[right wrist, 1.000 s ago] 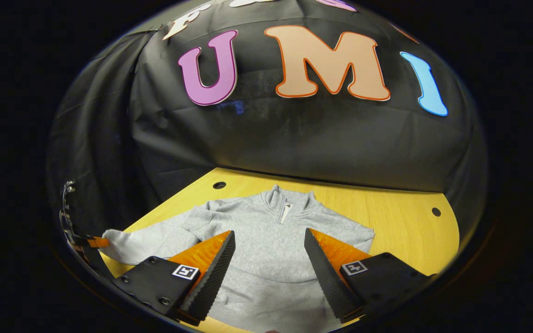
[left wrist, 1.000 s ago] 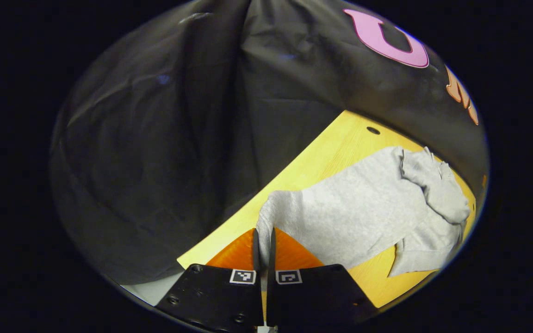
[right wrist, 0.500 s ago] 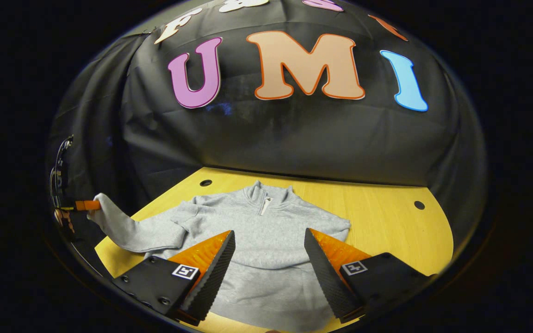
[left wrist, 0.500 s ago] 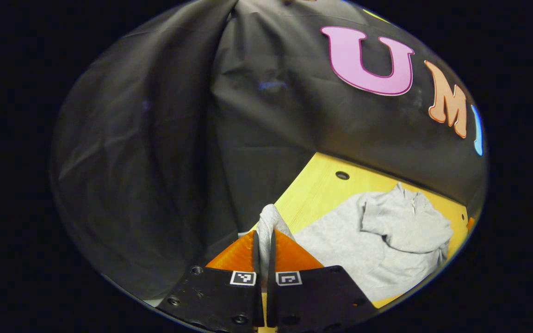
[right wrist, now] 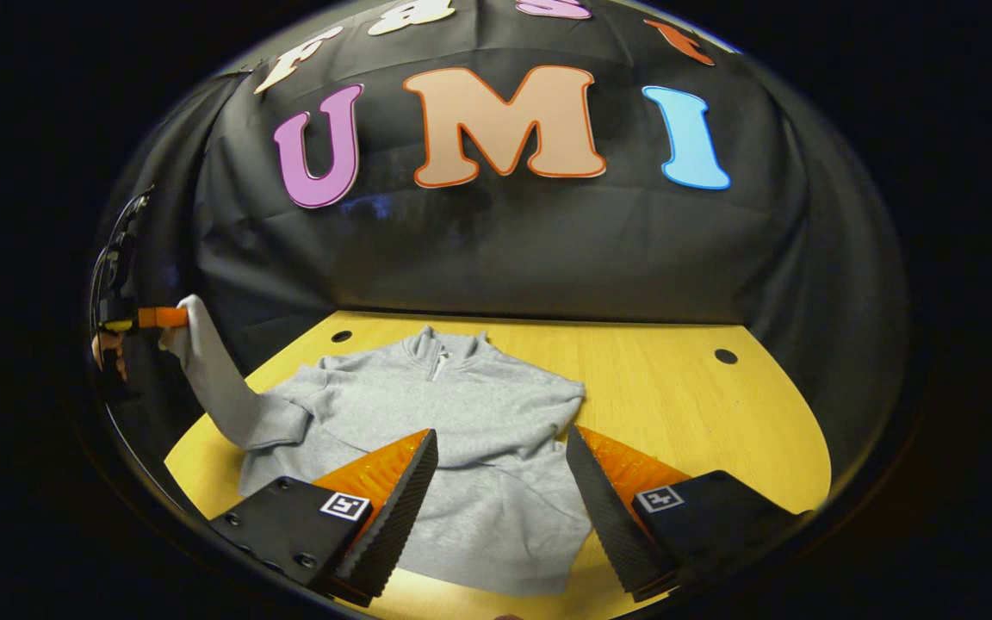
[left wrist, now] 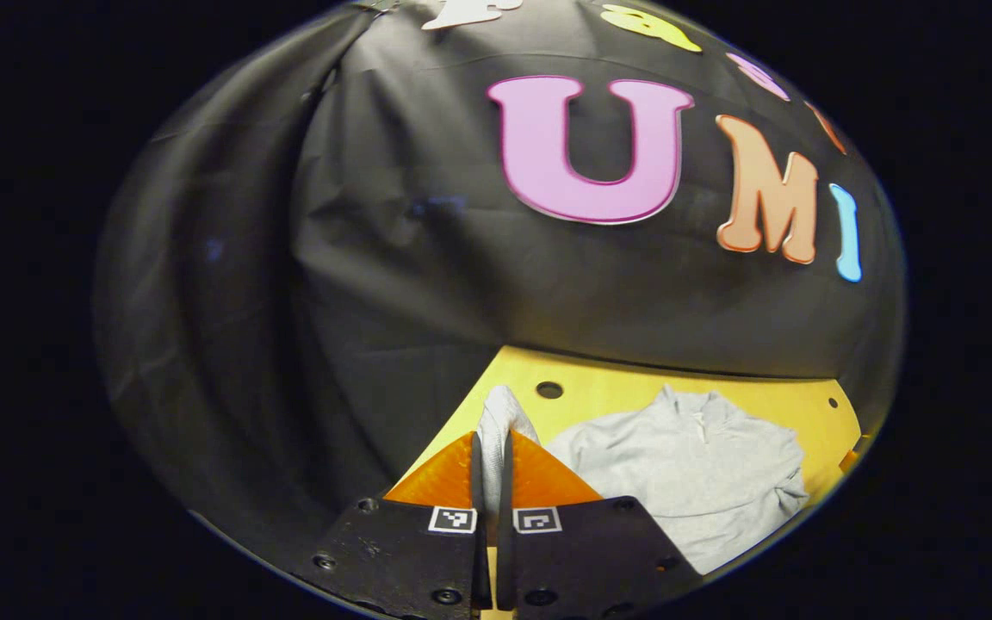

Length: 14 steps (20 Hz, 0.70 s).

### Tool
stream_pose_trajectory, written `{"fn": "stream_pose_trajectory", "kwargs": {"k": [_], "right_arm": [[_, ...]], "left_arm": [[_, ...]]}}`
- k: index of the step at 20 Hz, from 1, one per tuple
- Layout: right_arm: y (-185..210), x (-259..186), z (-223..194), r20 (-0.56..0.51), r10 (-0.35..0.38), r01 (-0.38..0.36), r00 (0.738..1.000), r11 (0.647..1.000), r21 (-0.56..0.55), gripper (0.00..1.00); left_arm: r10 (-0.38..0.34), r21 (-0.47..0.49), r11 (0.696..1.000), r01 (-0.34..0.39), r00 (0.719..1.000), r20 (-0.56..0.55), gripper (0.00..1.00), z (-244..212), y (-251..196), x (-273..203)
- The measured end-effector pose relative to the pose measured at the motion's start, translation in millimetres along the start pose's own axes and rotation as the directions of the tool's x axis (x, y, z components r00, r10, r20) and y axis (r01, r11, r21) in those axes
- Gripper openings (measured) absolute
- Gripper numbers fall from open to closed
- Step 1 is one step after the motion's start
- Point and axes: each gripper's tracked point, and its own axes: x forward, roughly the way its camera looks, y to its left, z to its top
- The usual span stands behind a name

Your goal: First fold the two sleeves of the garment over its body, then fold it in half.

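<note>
Leftmost, the left hand-held gripper (left wrist: 492,456) has its orange fingers clamped on the cuff of the grey sweatshirt's long sleeve (right wrist: 212,379); in the right gripper view that sleeve rises off the yellow wooden surface (right wrist: 703,413) to the far-left gripper; the grey quarter-zip fleece sweatshirt (right wrist: 453,448) lies flat on the surface, collar toward the black cloth wall; its other sleeve lies across the body; the right hand-held gripper (right wrist: 500,482) hangs above the sweatshirt's lower part, fingers spread wide, holding nothing.
</note>
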Motion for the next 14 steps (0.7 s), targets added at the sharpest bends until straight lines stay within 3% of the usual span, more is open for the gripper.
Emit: {"fn": "stream_pose_trajectory", "kwargs": {"k": [6, 11, 14], "right_arm": [[-39.1, -19.5, -15.3, -0.018, -0.074, 0.075, 0.997, 0.996, 0.050, 0.96], [-70.2, -40.4, -24.2, -0.026, -0.136, 0.137, 0.990, 0.989, 0.058, 0.96], [-84.7, -53.9, -30.9, -0.028, -0.166, 0.167, 0.986, 0.985, 0.051, 0.96]], "left_arm": [[-0.182, 0.052, 0.982, 0.181, 0.983, 0.014, 0.01, 16.4, -109.2, 13.0], [-0.329, 0.088, 0.940, 0.328, 0.944, -0.007, 0.01, 13.4, -197.7, 13.6], [-0.380, 0.093, 0.920, 0.382, 0.924, -0.042, 0.02, -3.1, -236.7, 20.3]]}}
